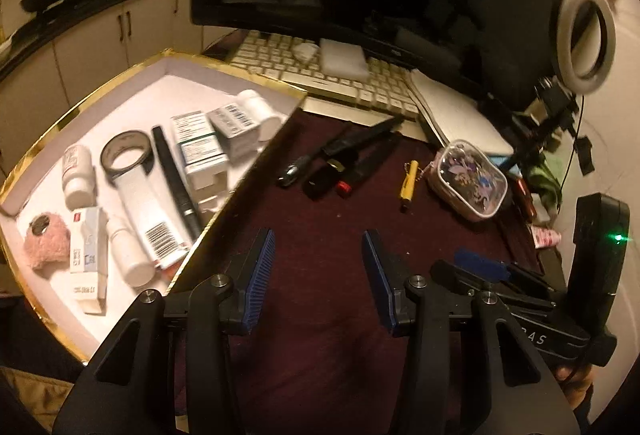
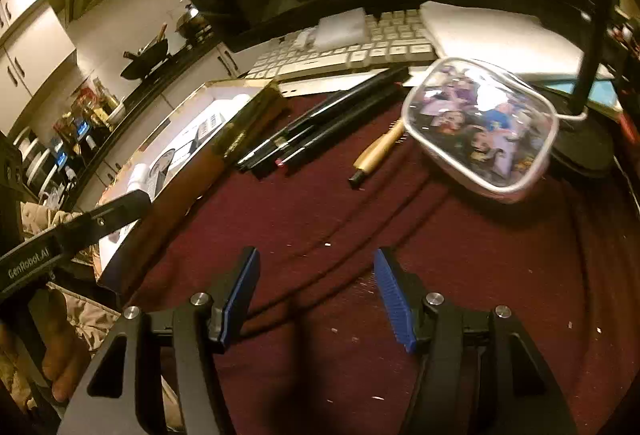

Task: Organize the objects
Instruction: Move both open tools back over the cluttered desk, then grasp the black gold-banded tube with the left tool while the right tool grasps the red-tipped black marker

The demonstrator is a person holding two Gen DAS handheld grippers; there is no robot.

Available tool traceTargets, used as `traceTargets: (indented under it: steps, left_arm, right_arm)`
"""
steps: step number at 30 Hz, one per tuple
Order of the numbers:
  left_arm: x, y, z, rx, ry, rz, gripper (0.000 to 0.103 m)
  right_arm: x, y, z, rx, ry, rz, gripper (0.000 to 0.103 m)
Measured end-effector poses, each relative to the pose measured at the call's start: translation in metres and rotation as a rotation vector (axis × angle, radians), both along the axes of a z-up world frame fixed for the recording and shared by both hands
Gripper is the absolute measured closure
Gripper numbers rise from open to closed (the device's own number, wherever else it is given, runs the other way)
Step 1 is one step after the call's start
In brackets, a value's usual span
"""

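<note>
Left wrist camera sits low at the near edge of the maroon-covered table (image 1: pixel 320 335), looking forward and down between its own two fingers toward the monitor at the far edge, with the gold-rimmed tray (image 1: pixel 224 65) filling the left side. Right wrist camera rides lower and closer to the cloth, angled the same way from further right. Both catch the row of dark pens (image 1: pixel 340 159) (image 2: pixel 316 131), the yellow pen (image 1: pixel 409 185) (image 2: pixel 378 151), the clear pouch (image 1: pixel 466 179) (image 2: pixel 480 127) and the white keyboard (image 1: pixel 320 75) (image 2: pixel 360 51).

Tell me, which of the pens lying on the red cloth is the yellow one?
The short yellow pen lying alone beside the clear pouch; the other pens are dark and bunched together.
</note>
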State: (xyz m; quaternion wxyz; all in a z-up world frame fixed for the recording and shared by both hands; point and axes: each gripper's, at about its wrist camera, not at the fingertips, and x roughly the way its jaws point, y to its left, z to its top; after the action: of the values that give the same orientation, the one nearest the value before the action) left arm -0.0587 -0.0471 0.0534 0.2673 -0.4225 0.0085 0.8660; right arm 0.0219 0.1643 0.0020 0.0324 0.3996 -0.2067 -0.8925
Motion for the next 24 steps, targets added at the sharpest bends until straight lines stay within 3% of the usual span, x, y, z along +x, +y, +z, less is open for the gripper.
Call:
traceTargets:
  steps: [6, 16, 19, 22, 24]
  left_arm:
    - [-0.016, 0.019, -0.001, -0.016, -0.002, 0.0, 0.058]
    - [-0.075, 0.075, -0.018, -0.14, -0.012, -0.041, 0.058]
    - [-0.086, 0.082, -0.027, -0.138, -0.043, -0.066, 0.059]
    - [-0.096, 0.085, -0.037, -0.166, -0.077, -0.063, 0.072]
    - [-0.098, 0.086, -0.041, -0.175, -0.089, -0.08, 0.075]
  right_arm:
    - [0.006, 0.016, -0.006, -0.08, 0.025, 0.006, 0.043]
    - [0.002, 0.023, -0.016, -0.101, 0.023, 0.018, 0.044]
    - [0.001, 0.021, -0.016, -0.089, 0.03, 0.022, 0.044]
    - [0.001, 0.02, -0.016, -0.093, 0.038, 0.025, 0.044]
    - [-0.001, 0.017, -0.015, -0.093, 0.042, 0.038, 0.044]
